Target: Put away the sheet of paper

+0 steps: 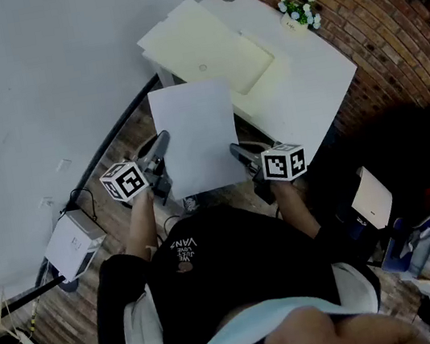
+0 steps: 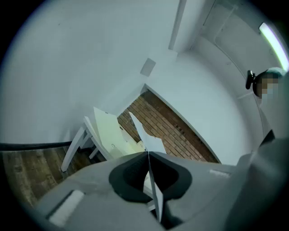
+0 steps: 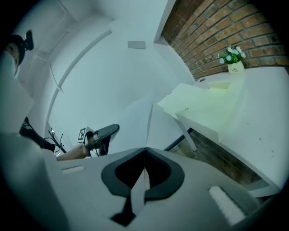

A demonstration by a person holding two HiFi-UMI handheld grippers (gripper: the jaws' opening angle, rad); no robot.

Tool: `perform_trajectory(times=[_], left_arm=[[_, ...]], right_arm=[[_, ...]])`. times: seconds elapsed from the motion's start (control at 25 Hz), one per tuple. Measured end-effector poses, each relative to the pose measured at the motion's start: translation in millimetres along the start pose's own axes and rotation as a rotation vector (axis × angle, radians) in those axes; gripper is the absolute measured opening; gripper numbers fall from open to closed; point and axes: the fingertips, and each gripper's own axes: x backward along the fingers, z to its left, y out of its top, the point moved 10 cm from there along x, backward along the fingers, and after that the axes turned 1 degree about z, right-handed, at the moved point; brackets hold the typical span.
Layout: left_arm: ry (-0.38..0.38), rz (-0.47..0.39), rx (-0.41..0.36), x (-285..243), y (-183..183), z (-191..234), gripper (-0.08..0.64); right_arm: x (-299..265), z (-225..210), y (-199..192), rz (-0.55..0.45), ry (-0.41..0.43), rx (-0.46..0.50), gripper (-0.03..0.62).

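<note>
Left gripper [image 2: 147,154]: jaws pressed together, pinching the sheet of paper [image 1: 197,136]. We see its thin white edge running straight through the pad line. Right gripper [image 3: 144,149]: same, jaws closed on the sheet's opposite long edge. So both tongs pinch the one sheet, one per side, at the end farthest from the white table [image 1: 311,90]. We judge the two-sided hold is there to keep a floppy sheet taut and flat, so it doesn't droop or curl.

Sheet: in the air, just short of the table on the person's side, roughly level. Its free end points at the table and it touches nothing but the pads. Not put away yet.

On the table, nearest the sheet: a pale cream folder [image 1: 210,45], lying open with one flap spread past the table's edge. We take it as the destination. It is likely open so the sheet can go in with no free hand needed. We can't tell if anything is inside.

Far corner of the table: small flower pot [image 1: 300,12], well apart from the folder and out of the path.

Step in hand, our call: carrying toward the table. The next move needs both tongs travelling together at one pace, or the sheet buckles or tears at a pinch. After that, lower it onto the folder and let go.
</note>
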Motion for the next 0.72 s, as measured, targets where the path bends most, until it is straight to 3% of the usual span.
perform_trajectory(times=[0.72], left_arm=[[-0.047,0.029,0.006,-9,40,43,0.000]], right_arm=[[-40,5,20,-0.059,-0.027,-0.058,0.000]])
